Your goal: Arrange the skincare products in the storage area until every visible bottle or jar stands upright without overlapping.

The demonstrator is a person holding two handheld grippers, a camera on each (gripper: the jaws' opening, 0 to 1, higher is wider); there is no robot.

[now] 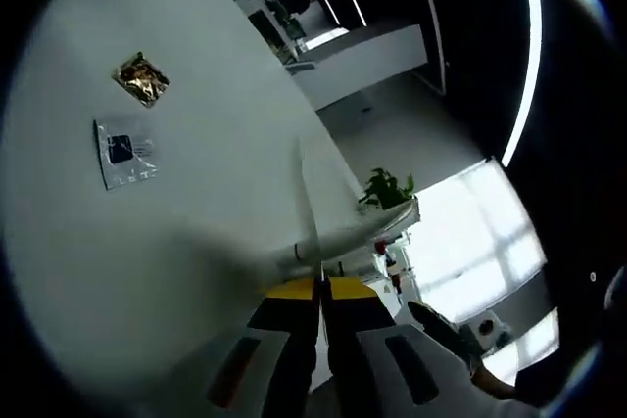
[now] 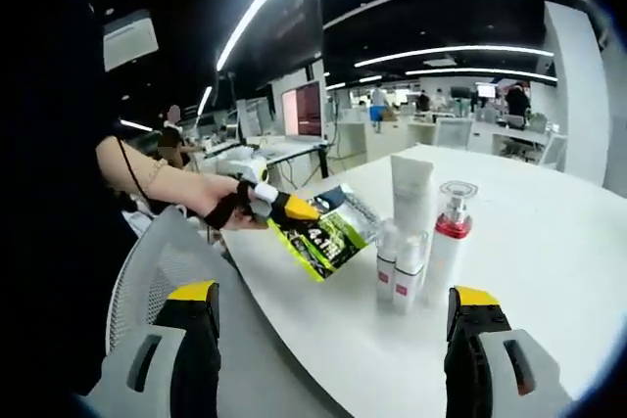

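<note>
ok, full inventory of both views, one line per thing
white table: one, carries everything
white tube: one, upright, behind the small bottles
small white bottles: two, red labels, upright, side by side
clear pump bottle: one, red collar, upright beside them
green and black pouch: one, clamped in left gripper
gold packet: one, flat on table
white sachet: one, blue patch, flat beside it
potted plant: one, green, beyond the table edge
left gripper: jaws closed, hand-held
right gripper: jaws wide apart
</note>
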